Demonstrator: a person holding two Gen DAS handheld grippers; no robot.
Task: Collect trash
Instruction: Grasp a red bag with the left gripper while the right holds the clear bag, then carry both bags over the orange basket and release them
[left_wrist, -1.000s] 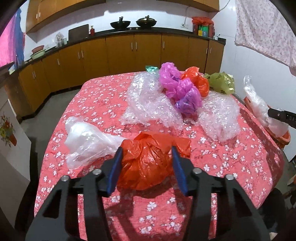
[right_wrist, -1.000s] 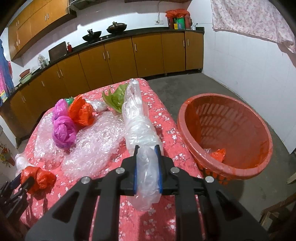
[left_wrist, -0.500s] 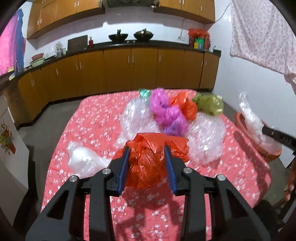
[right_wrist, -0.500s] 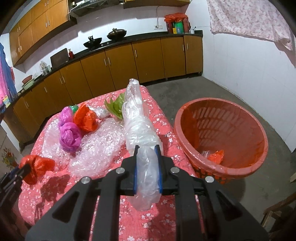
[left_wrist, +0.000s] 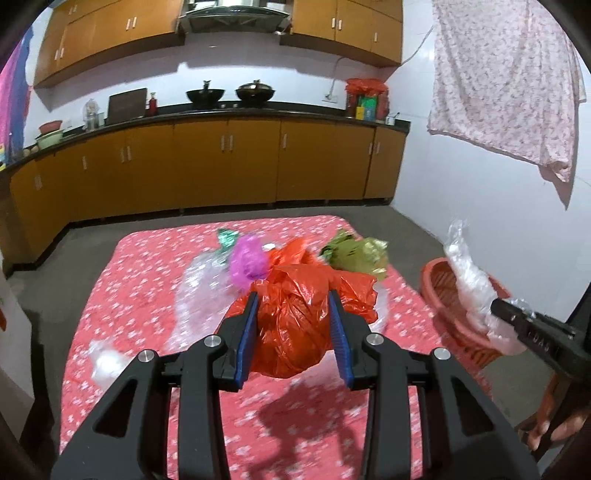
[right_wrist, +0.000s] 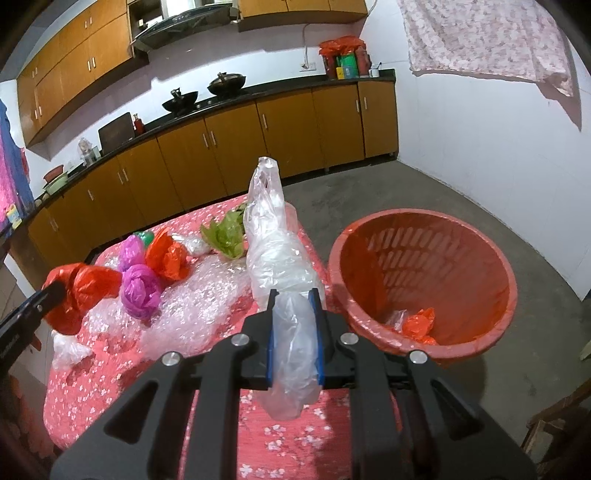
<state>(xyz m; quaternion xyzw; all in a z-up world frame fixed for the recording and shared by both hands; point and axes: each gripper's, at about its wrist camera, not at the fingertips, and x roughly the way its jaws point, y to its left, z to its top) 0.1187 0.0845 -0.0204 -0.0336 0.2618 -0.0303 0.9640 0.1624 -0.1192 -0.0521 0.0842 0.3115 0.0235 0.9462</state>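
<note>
My left gripper is shut on a crumpled red plastic bag and holds it above the table with the red flowered cloth; it also shows in the right wrist view. My right gripper is shut on a long clear plastic bag and holds it up beside the red basket. The basket stands on the floor at the table's right side and holds some red and clear scraps.
On the table lie bubble wrap, purple bags, another red bag, a green bag and a small clear bag. Brown kitchen cabinets line the far wall. A wooden chair stands bottom right.
My left gripper closed on the red bag and lifted it off the table. My right gripper rose a little with the clear bag, still beside the basket.
</note>
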